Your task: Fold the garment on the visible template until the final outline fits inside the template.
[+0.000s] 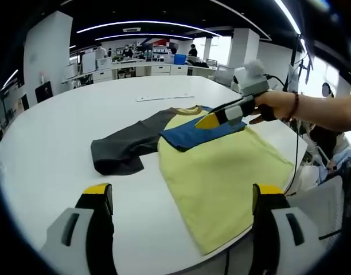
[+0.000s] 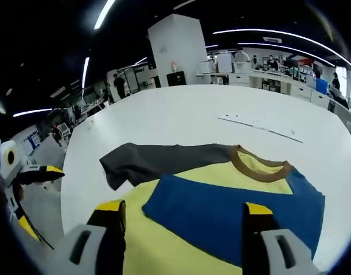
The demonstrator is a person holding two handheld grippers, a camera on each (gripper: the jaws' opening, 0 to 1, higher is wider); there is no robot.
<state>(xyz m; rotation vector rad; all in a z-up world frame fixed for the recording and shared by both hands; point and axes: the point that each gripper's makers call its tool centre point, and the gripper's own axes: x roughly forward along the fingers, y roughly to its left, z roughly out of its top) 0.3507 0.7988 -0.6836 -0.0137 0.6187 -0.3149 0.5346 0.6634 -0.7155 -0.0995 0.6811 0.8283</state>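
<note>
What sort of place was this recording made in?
Probably an open-plan office or lab: a big white table holds the garment, with desks and cabinets behind, strip ceiling lights, and people working.

Matt cloth garment [image 1: 221, 172], smooth white table [image 1: 66, 120], plastic-looking yellow-tipped tongs [image 1: 178, 197]

Garment [image 1: 221, 172] flat on the table [image 1: 78, 114], one sleeve [image 2: 233, 217] folded over its body.

No readable text, label, brand or number shows in either gripper view
</note>
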